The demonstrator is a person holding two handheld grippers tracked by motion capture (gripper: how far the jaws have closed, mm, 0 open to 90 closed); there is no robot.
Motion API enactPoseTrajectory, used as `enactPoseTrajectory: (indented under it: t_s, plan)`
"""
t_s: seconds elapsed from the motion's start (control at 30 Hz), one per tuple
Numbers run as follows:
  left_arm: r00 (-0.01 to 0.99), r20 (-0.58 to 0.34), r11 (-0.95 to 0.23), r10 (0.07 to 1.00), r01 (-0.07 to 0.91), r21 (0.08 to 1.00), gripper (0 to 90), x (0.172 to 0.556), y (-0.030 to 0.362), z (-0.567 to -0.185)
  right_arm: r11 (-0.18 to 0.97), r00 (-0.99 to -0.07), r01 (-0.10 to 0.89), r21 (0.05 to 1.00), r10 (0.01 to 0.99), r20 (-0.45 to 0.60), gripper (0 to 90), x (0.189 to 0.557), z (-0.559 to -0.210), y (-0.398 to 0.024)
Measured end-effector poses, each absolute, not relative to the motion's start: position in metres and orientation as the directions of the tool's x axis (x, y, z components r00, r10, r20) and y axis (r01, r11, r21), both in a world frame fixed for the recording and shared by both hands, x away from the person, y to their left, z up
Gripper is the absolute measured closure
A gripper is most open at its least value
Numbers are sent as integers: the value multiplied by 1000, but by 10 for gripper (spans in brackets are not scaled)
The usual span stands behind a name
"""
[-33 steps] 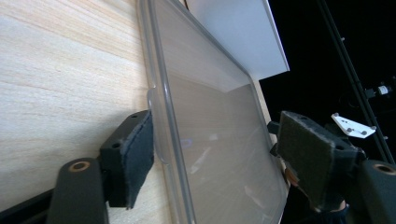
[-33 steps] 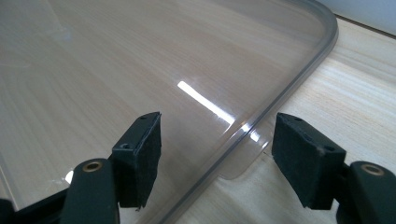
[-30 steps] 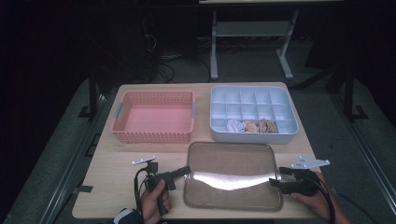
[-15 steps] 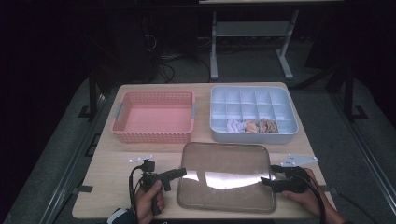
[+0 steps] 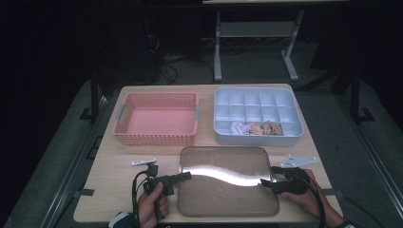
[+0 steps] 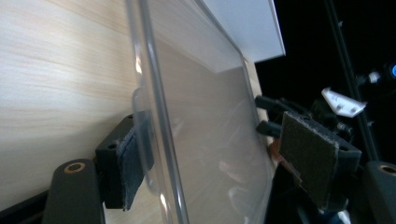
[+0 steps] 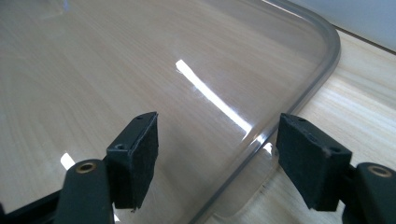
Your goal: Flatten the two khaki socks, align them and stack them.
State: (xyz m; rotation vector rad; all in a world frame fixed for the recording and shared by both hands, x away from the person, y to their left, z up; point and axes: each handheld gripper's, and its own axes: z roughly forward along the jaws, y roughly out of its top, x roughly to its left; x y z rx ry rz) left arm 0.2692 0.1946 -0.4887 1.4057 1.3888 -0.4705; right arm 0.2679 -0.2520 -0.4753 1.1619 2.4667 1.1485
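A clear plastic lid [image 5: 228, 183] lies flat on the wooden table [image 5: 109, 171] near its front edge. My left gripper [image 5: 186, 176] is at the lid's left edge, held by a hand. In the left gripper view my left gripper [image 6: 219, 163] is open, its jaws straddling the lid's rim [image 6: 159, 121], with one pad [image 6: 128, 163] close against a small tab. My right gripper [image 5: 264, 183] is at the lid's right edge. In the right gripper view my right gripper [image 7: 222, 161] is open too, and the lid's rounded rim [image 7: 261, 135] runs between its pads without touching them.
A pink basket [image 5: 157, 118] stands at the back left. A pale blue compartment tray [image 5: 256, 97] stands at the back right, with crumpled cloth pieces [image 5: 256, 128] in its front row. Cables trail from both grippers toward the table's front edge.
My right gripper has slid left up to the lid's right edge, and the lid now sits a little further left. The left hand has stayed in place.
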Motion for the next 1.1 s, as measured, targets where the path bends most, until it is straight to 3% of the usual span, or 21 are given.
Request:
enactPoseTrajectory:
  t_s: [0.1, 0.17, 0.23, 0.3, 0.33, 0.6, 0.97, 1.1]
  plan:
    - [255, -839, 223, 481, 890, 398, 272, 271, 196, -489, 387, -673, 585, 713, 723, 159, 299, 268, -475, -252]
    - [303, -791, 183, 531, 871, 457, 303, 270, 195, -488, 387, -678, 579, 717, 717, 160, 298, 268, -476, -253]
    - [310, -769, 167, 560, 866, 471, 390, 271, 196, -488, 387, -679, 579, 718, 717, 161, 294, 269, -476, -253]
    - [324, -732, 140, 599, 858, 494, 573, 271, 197, -489, 381, -680, 576, 723, 714, 165, 289, 269, -477, -254]
    - [338, -727, 122, 598, 858, 499, 606, 272, 198, -489, 380, -685, 567, 731, 710, 163, 287, 269, -478, -255]
    - [482, -658, 89, 579, 764, 639, 659, 267, 203, -475, 353, -680, 578, 735, 707, 195, 261, 270, -479, -262]
    - [568, -585, 68, 579, 681, 729, 665, 260, 209, -463, 326, -688, 621, 713, 662, 297, 260, 269, -477, -268]
    - [558, -605, 100, 568, 683, 724, 672, 262, 215, -464, 283, -652, 687, 669, 647, 395, 454, 274, -476, -274]
